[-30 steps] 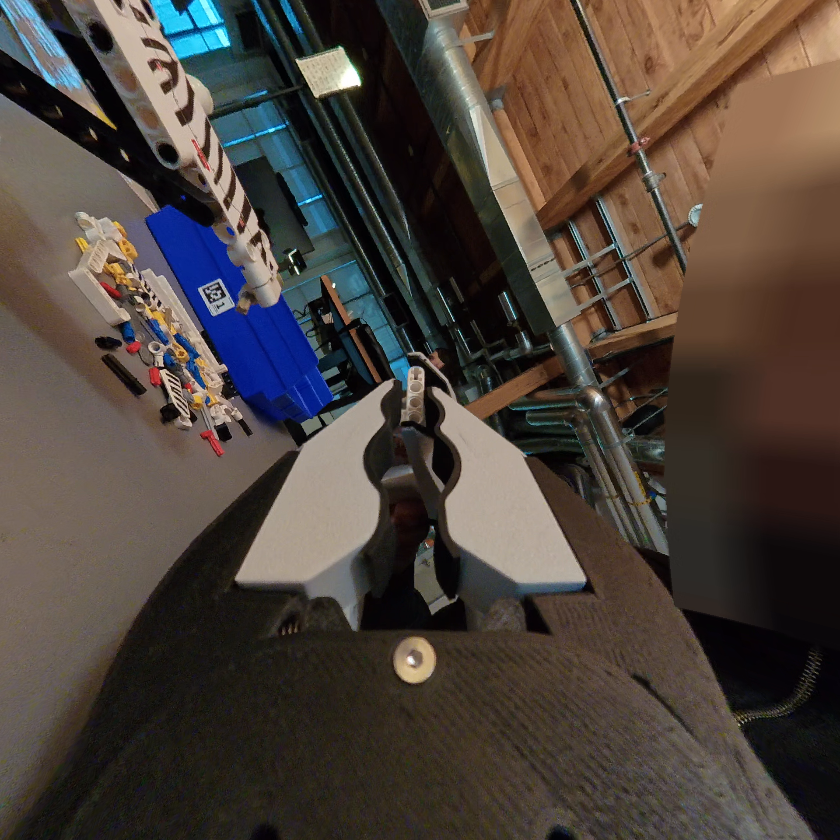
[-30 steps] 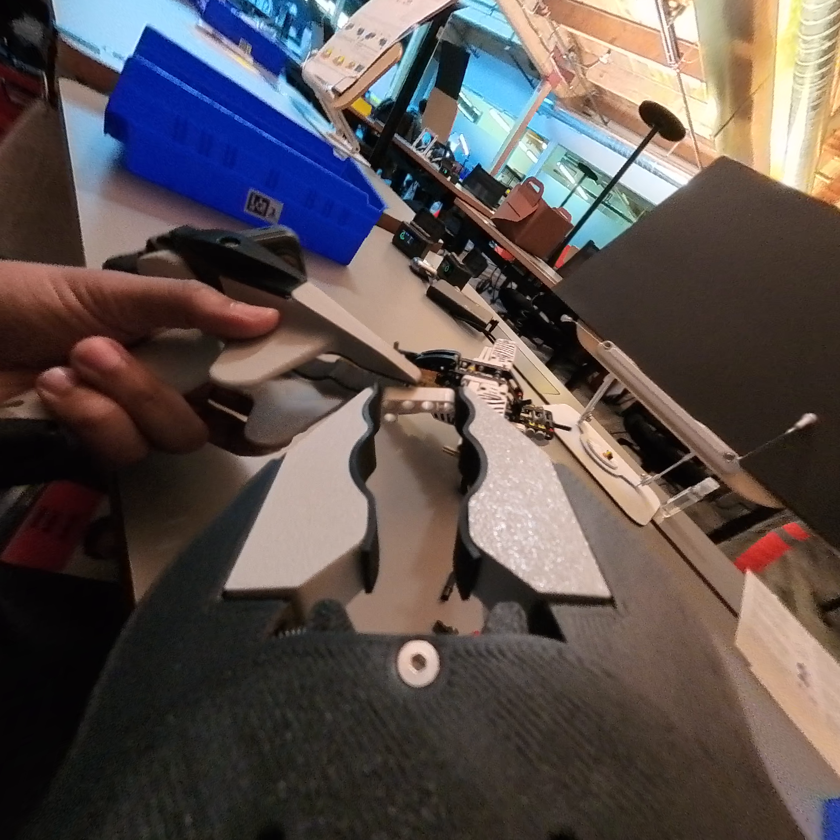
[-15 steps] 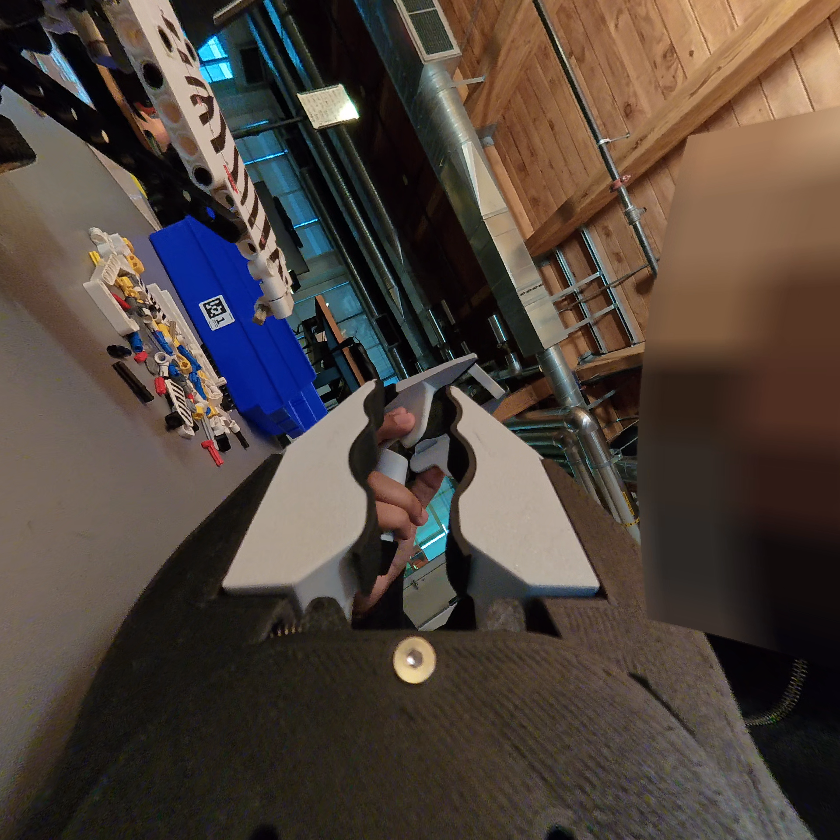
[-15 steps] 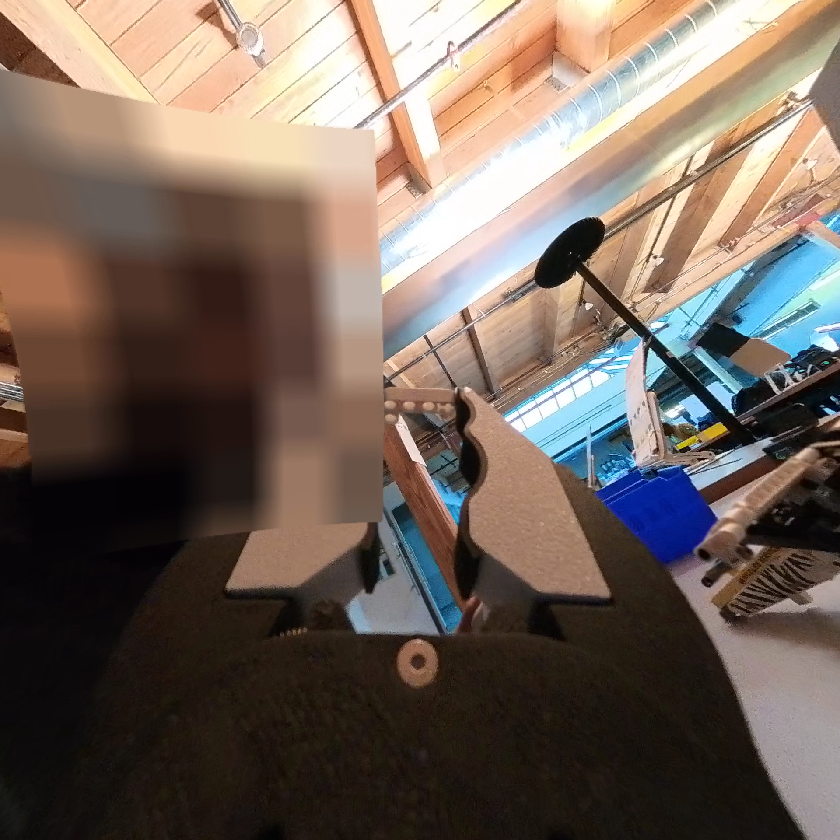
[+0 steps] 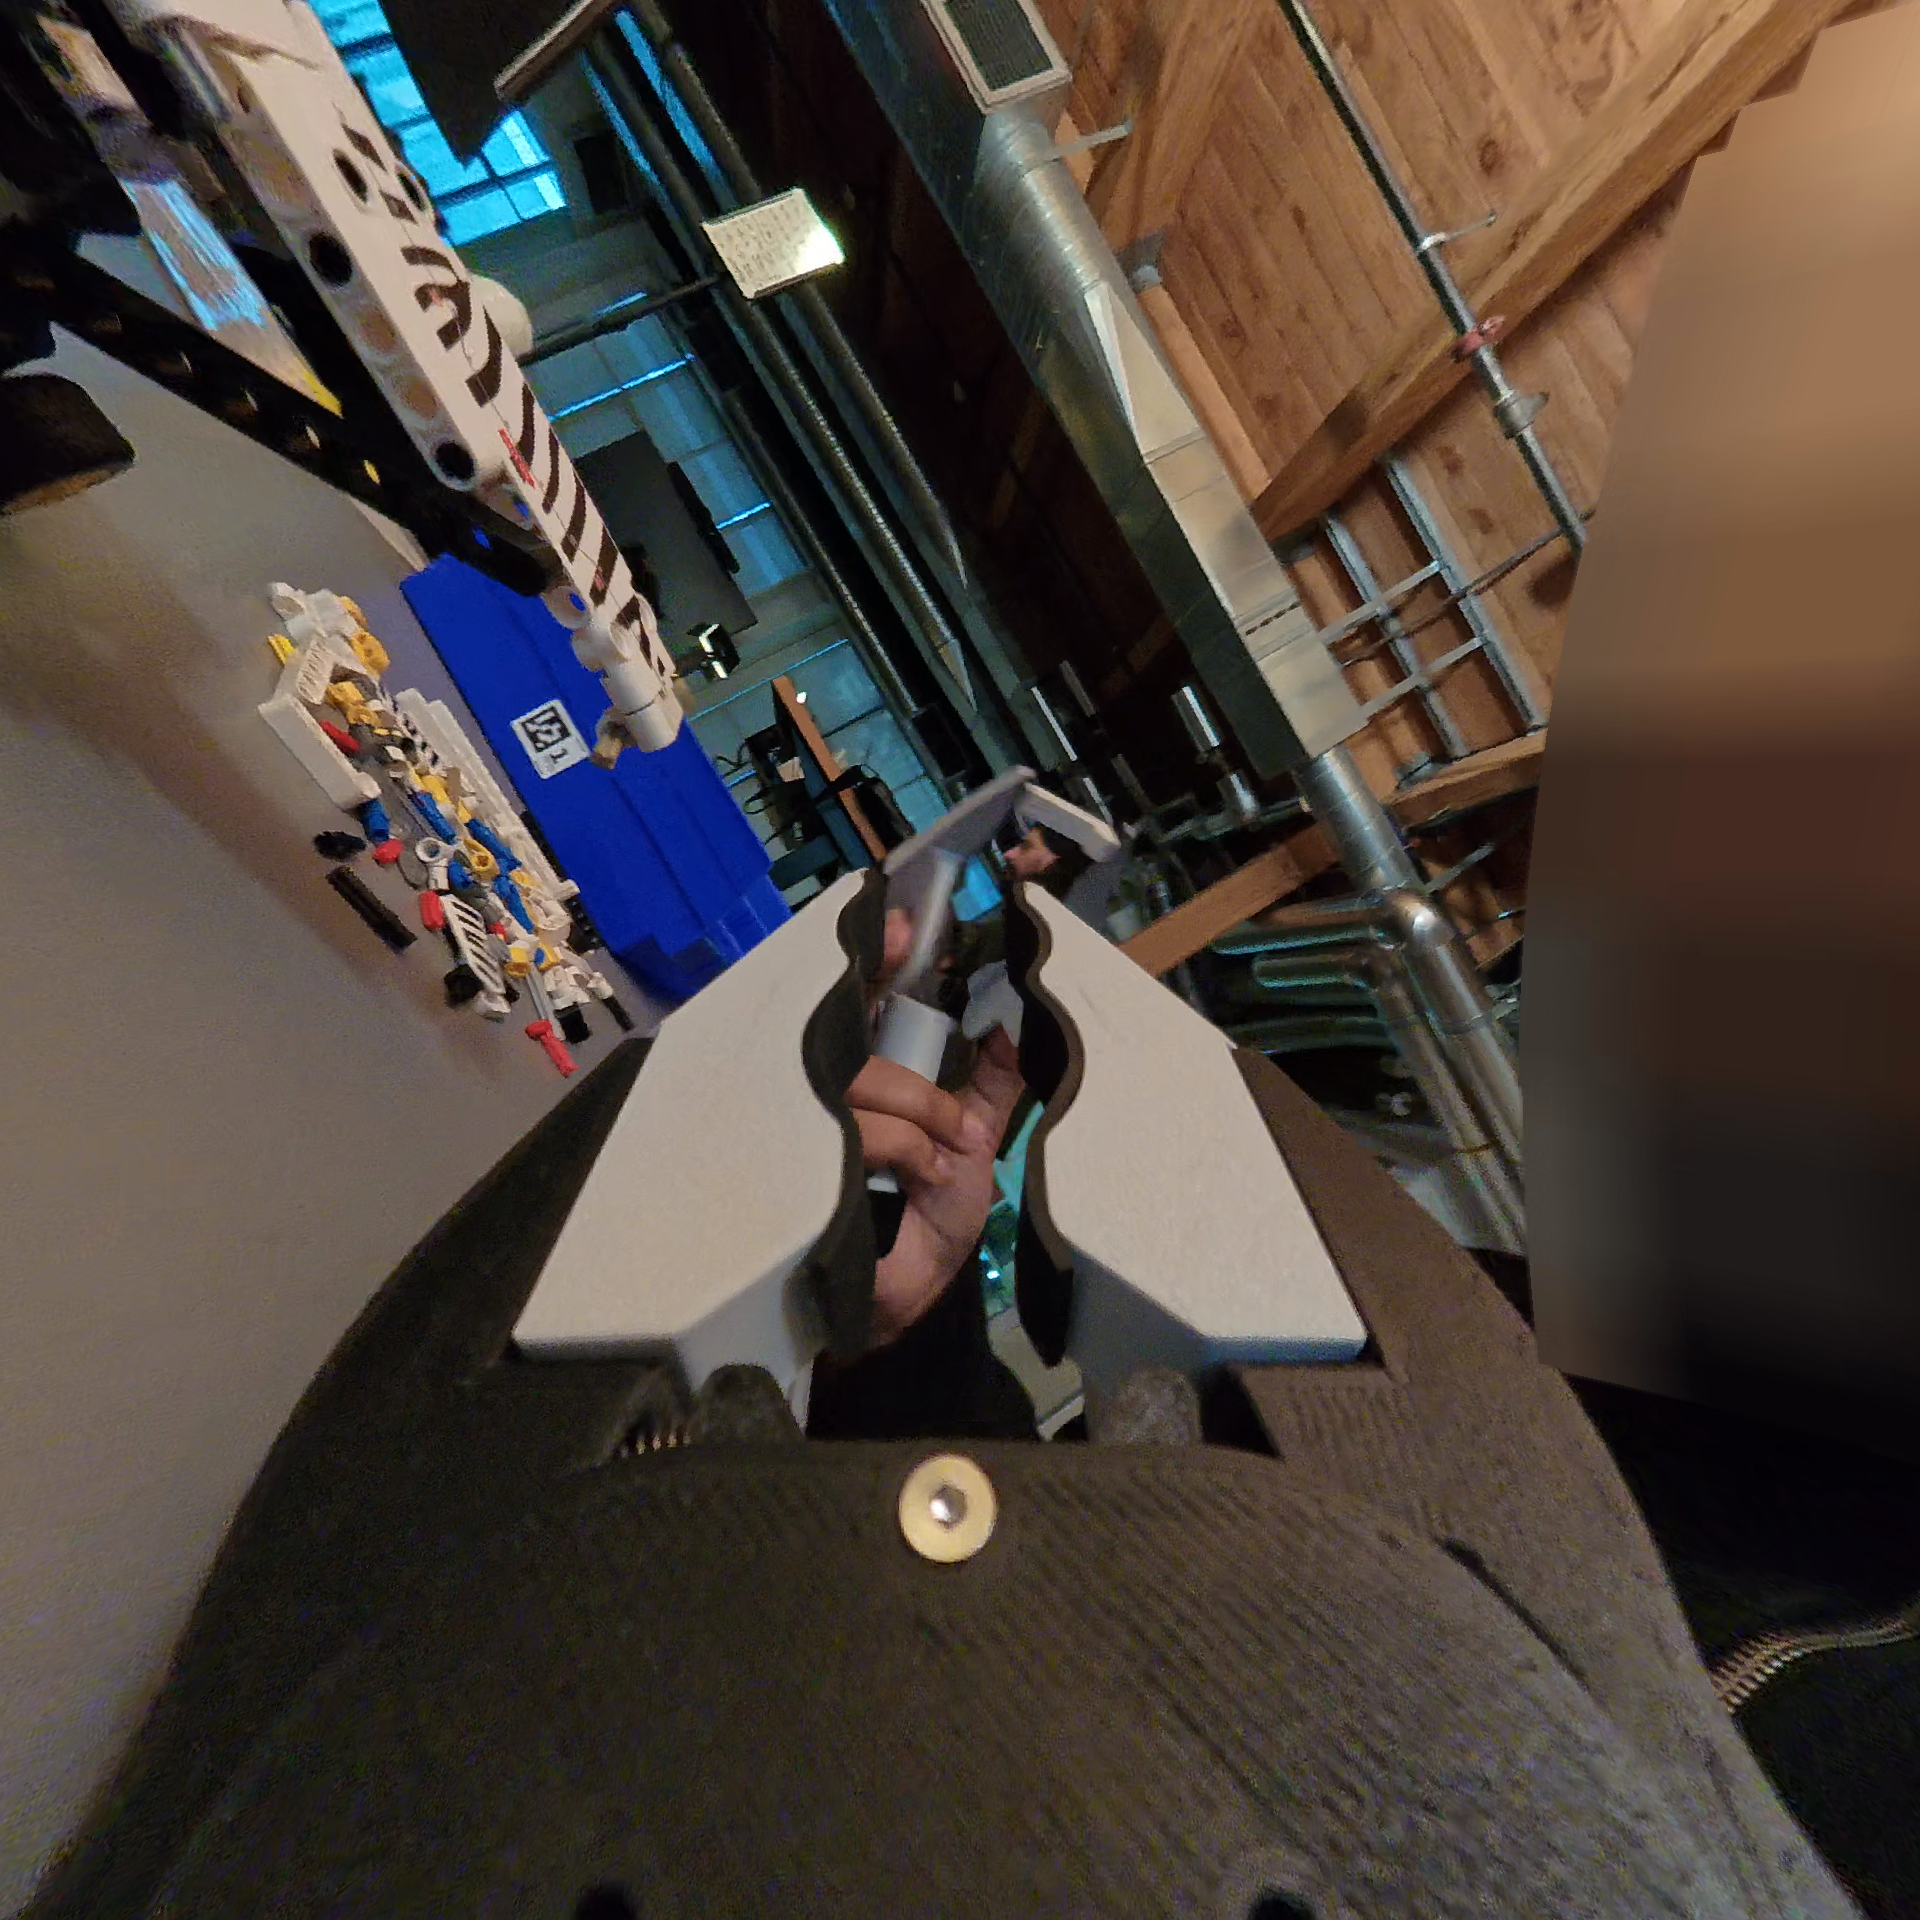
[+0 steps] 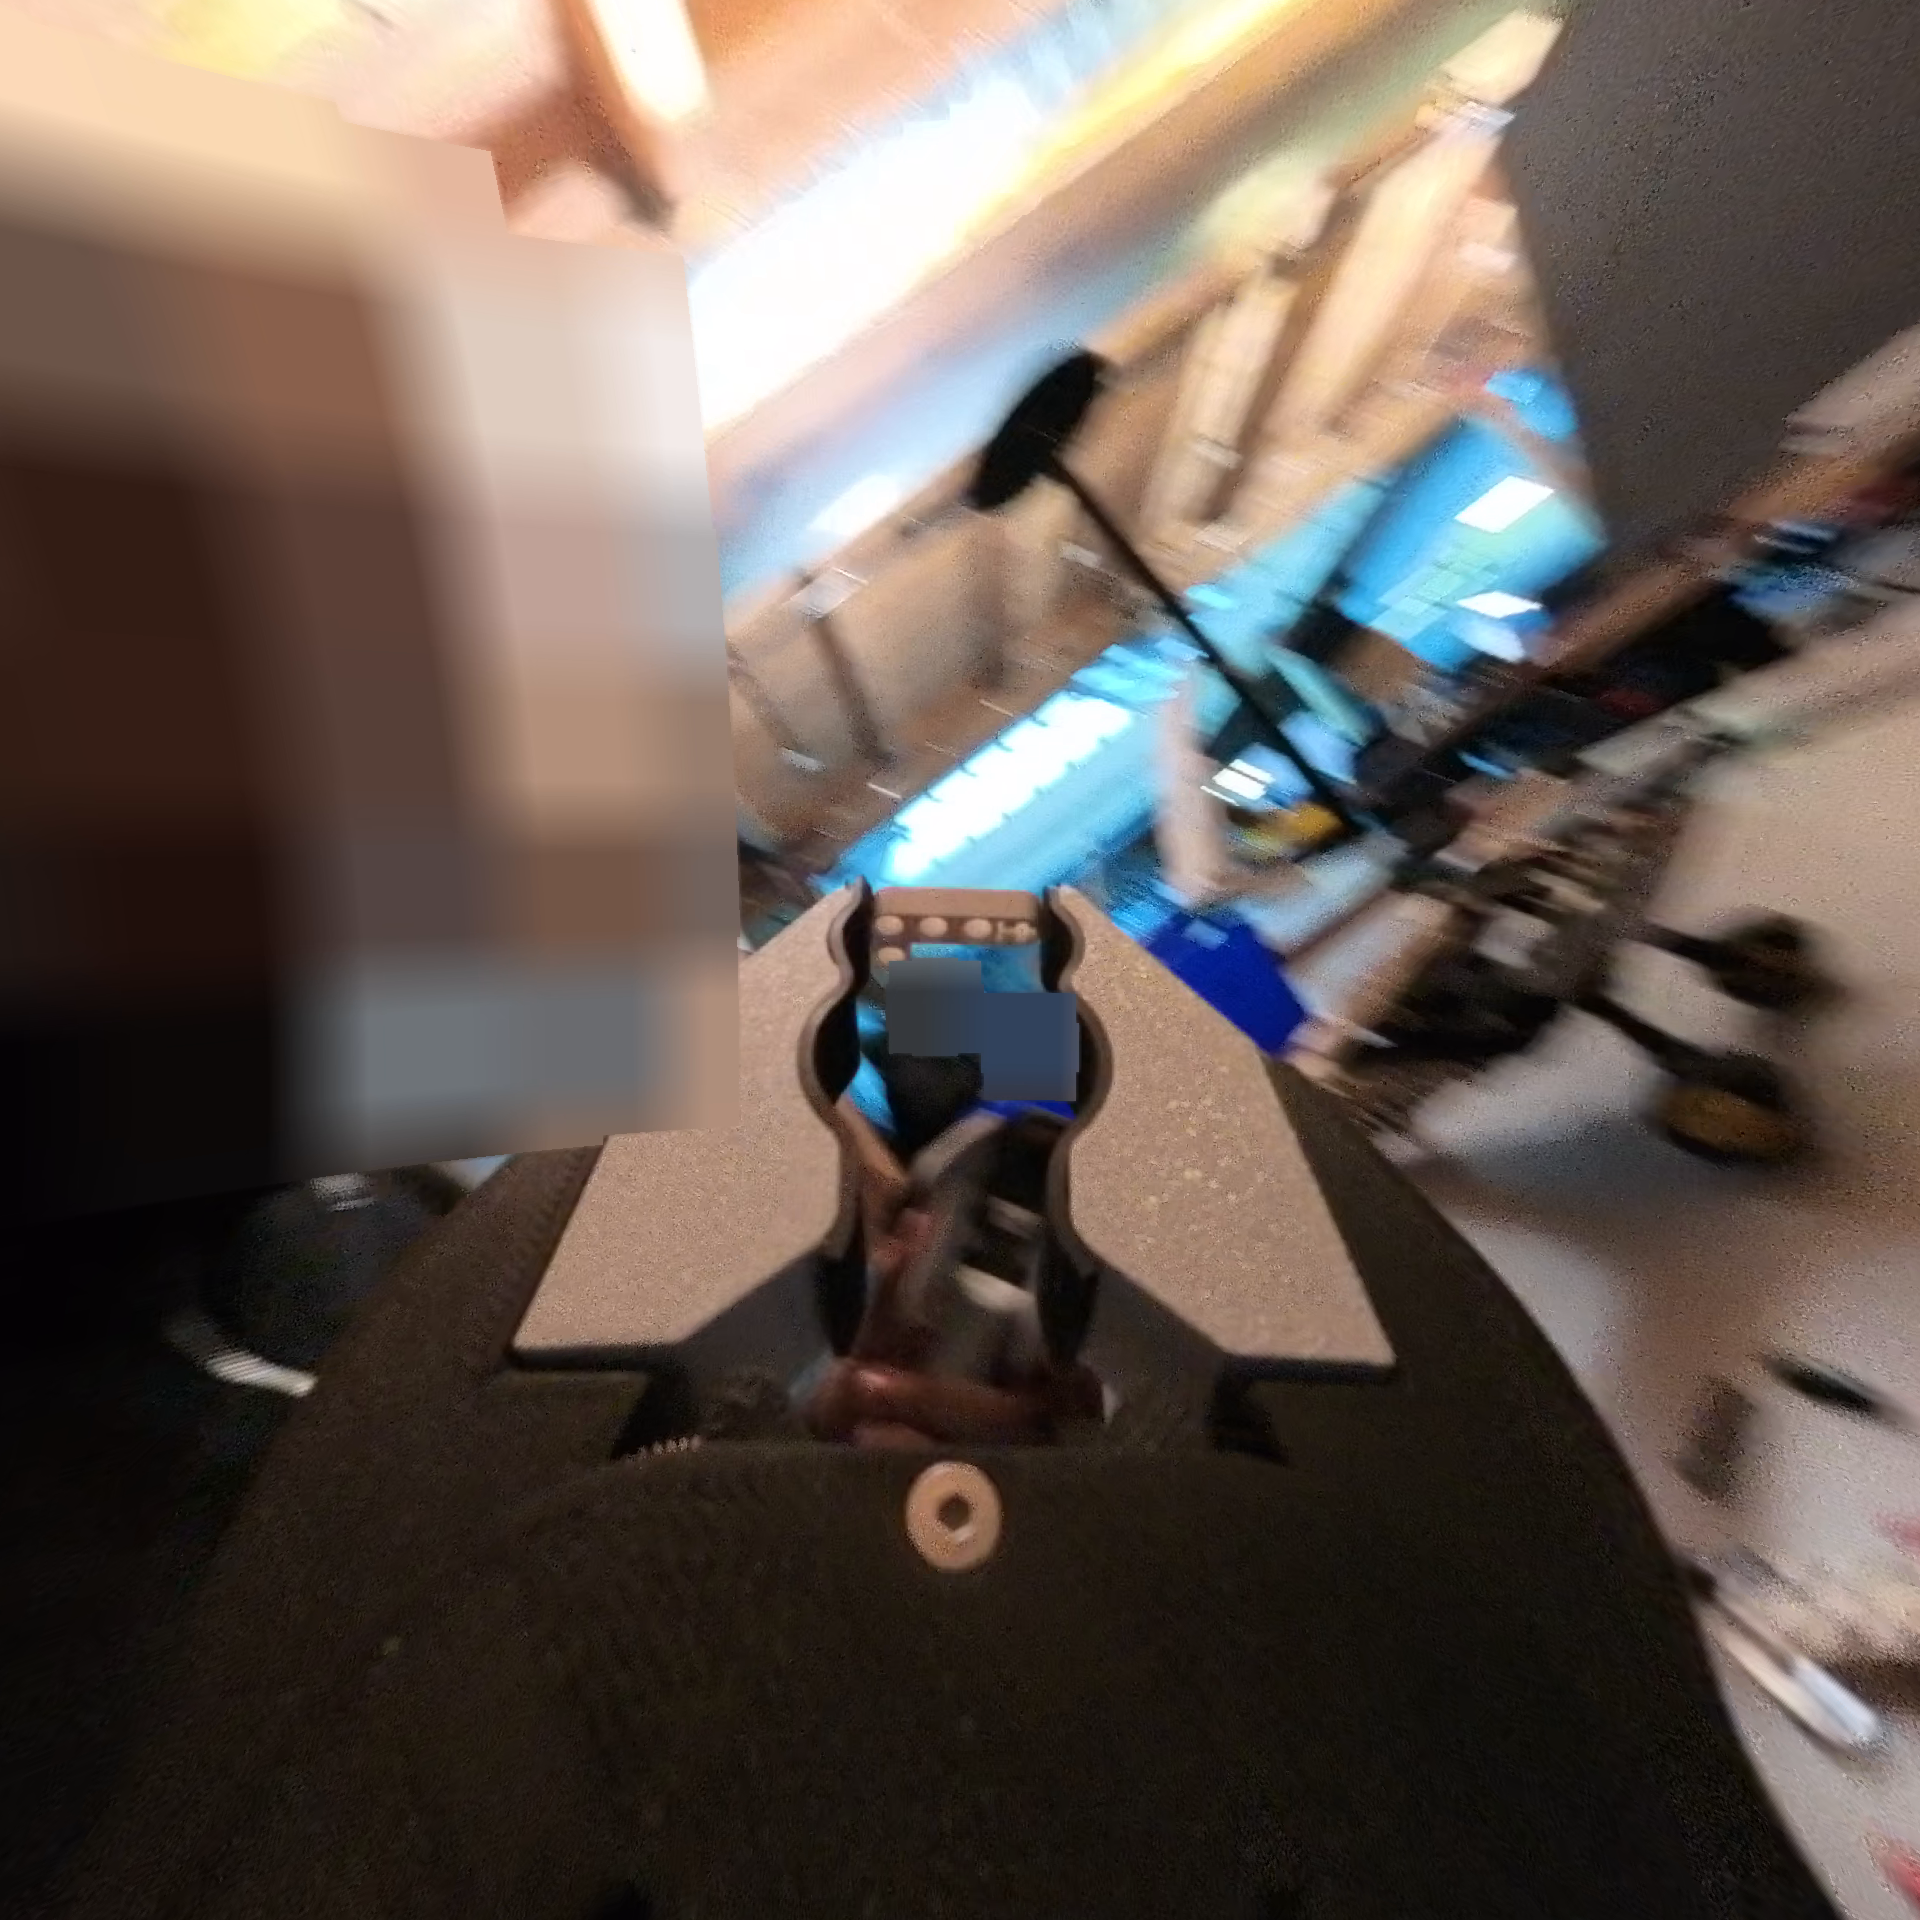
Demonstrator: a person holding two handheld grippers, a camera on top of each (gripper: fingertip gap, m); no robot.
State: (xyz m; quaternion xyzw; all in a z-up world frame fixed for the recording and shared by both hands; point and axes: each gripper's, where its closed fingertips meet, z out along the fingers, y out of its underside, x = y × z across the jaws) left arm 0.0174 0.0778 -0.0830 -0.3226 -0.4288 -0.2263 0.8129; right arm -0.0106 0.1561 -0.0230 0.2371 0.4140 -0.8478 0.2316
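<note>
Your left gripper (image 5: 940, 904): fingers spread, bare, raised above the table (image 5: 156, 1039) | your right gripper (image 6: 956, 920): pinching a holed beam (image 6: 956, 925) at its tips, in open air | loose parts pile (image 5: 436, 831) well off beside blue bin (image 5: 623, 831).

Bare grey table (image 5: 156, 1091) nearest, loose small parts (image 5: 436, 831) and blue bin (image 5: 623, 831) crowding beyond

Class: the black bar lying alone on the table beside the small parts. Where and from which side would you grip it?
Grip the black bar at its middle, across its narrow width, probably from above: it lies flat, clear of the parts pile.
</note>
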